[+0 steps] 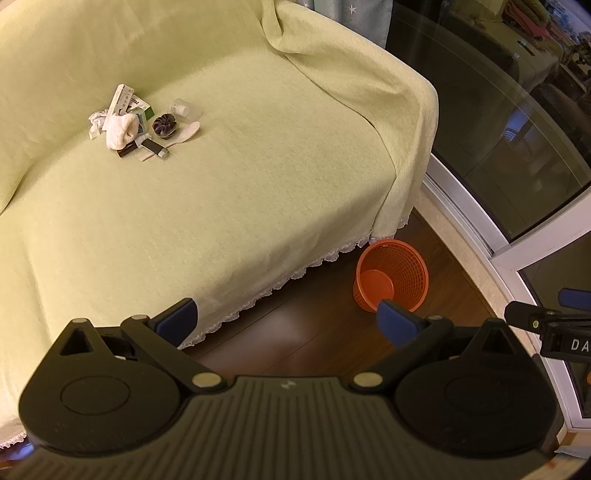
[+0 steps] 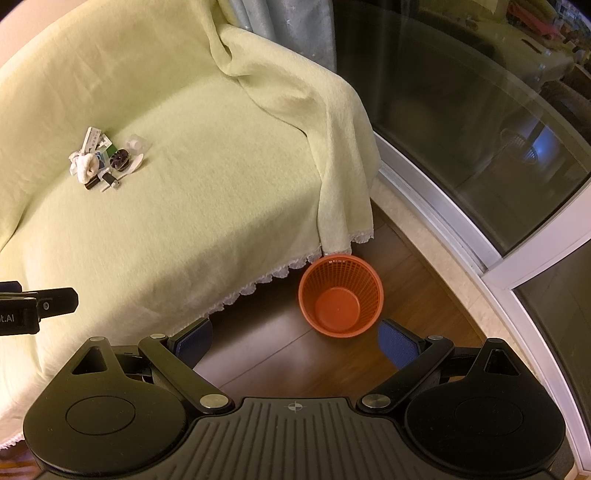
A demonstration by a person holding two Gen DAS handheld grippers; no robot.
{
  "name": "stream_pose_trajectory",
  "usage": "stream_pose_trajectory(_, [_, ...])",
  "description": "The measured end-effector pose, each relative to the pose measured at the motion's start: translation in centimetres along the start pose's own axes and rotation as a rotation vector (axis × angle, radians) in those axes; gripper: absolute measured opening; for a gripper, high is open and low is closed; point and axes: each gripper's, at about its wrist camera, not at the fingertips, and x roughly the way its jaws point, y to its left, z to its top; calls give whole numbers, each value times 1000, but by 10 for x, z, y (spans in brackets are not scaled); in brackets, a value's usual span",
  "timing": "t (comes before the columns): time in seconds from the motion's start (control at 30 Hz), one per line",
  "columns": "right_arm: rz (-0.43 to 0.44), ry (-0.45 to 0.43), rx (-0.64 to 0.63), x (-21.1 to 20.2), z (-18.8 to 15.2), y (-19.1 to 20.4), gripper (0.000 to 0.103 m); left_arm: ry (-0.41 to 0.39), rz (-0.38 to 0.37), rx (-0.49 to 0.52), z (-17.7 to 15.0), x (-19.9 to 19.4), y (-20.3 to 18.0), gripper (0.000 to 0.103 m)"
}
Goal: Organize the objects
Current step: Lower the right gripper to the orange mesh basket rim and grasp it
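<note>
Zero items sorted so far, judging by how everything lies. Whole pile of small objects (image 1: 142,123) bunched together on the sofa (image 1: 240,192), far ahead and up-left of the left gripper (image 1: 287,321), nothing touching it. Orange mesh basket (image 2: 340,295) just ahead of the right gripper (image 2: 294,341), standing on the wooden floor (image 2: 280,354) right by the sofa's lace-trimmed corner, and looking completely empty inside, bare bottom showing. Pretty much the very start of the job, then: everything left to do, probably picking things off one at a time and carrying them over to the basket, though that's only a guess.

Both grippers spread wide, blue pads far apart, holding nothing, angled steeply down over the sofa's front edge and the floor. Side by side too, each one poking into the edge of the other's view.

In the pile: a white rolled sock or cloth (image 1: 120,129), a couple of small boxes (image 1: 127,99), a dark round ridged thing (image 1: 165,124), a clear plastic cup (image 1: 184,107) on its side, a pale spoon (image 1: 188,132), something black and flat at the near edge. Too small to name the rest.

Soft surface, pale green throw draped over seat, back and armrest, a bit wrinkled. Off to the right, big dark glass sliding doors (image 2: 480,129) with white frames, curtain (image 2: 291,22) behind the sofa, warm indoor light.
</note>
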Motion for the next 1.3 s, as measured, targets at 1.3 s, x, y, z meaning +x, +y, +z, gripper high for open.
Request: stream_pose_trajectory(1.3, [174,-13,-663,385,-111,-72,80,-8,52,-94,-118,365,-13,102])
